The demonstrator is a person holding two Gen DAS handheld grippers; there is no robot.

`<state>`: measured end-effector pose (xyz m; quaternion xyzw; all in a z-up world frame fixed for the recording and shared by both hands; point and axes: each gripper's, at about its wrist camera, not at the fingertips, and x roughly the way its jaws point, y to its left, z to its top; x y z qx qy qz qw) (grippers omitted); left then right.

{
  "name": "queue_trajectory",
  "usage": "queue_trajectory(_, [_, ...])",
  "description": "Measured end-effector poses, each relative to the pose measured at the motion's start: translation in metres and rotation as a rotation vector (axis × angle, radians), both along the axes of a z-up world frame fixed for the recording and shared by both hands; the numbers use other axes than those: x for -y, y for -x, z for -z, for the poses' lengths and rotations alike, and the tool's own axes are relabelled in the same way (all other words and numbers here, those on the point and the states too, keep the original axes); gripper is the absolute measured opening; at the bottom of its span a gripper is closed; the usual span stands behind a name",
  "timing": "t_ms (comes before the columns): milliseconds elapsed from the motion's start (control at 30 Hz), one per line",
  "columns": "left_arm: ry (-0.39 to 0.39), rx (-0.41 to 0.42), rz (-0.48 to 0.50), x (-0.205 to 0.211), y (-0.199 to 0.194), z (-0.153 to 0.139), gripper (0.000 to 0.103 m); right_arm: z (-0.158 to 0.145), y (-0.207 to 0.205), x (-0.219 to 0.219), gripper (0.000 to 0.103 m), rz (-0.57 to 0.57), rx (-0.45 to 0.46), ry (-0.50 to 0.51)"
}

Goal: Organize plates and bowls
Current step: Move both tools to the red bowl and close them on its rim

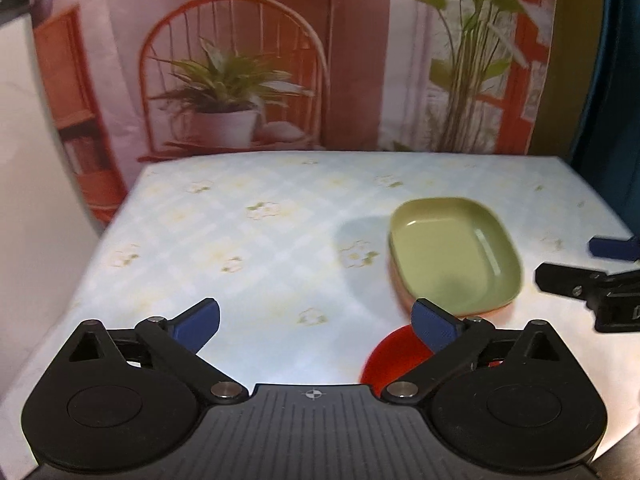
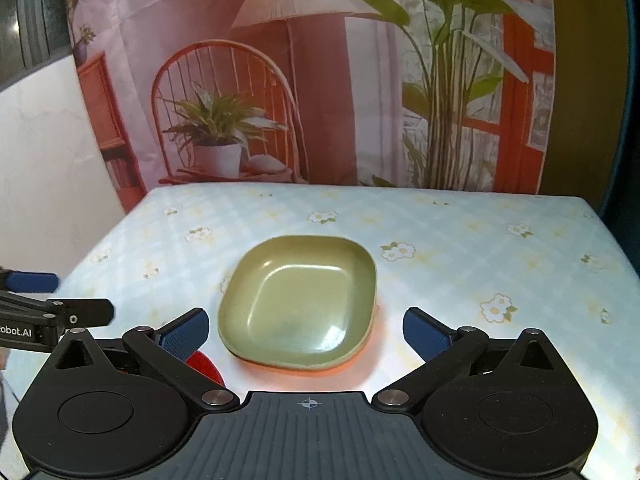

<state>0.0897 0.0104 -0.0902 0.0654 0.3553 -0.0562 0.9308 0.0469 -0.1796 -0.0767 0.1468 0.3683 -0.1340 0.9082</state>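
Nearest the lens in the right wrist view, the right gripper [image 2: 306, 330] has its 2 blue pads spread wide, holding nothing. Centred between and just beyond them, the green dish [image 2: 298, 304] sits on an orange plate [image 2: 348, 362]. A red bowl [image 2: 206, 366] peeks out at lower left. The left gripper [image 1: 316, 326] is likewise spread and empty, over the floral tablecloth [image 1: 240, 240]. A printed backdrop [image 2: 320, 80] fills the top of the frame.
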Motion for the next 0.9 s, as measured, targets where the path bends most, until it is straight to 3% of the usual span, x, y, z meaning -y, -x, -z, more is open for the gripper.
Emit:
queue_trajectory(133, [-0.019,-0.021,-0.042,-0.004,0.004,0.004,0.103,0.003,0.003,-0.008,0.103,-0.001,-0.013,0.018])
queue_trajectory(300, [0.093,-0.07,-0.075,-0.022,0.006,0.014,0.103,0.01,0.007,-0.015,0.103,-0.011,-0.019,-0.017])
queue_trajectory(600, [0.14,-0.076,-0.098,-0.023,0.014,0.031,0.102,0.023,0.004,-0.024,0.103,-0.045,-0.051,-0.052])
queue_trajectory(900, [0.206,-0.117,-0.044,-0.016,0.018,0.051,0.088,0.042,0.005,-0.03,0.099,-0.059,-0.087,-0.08])
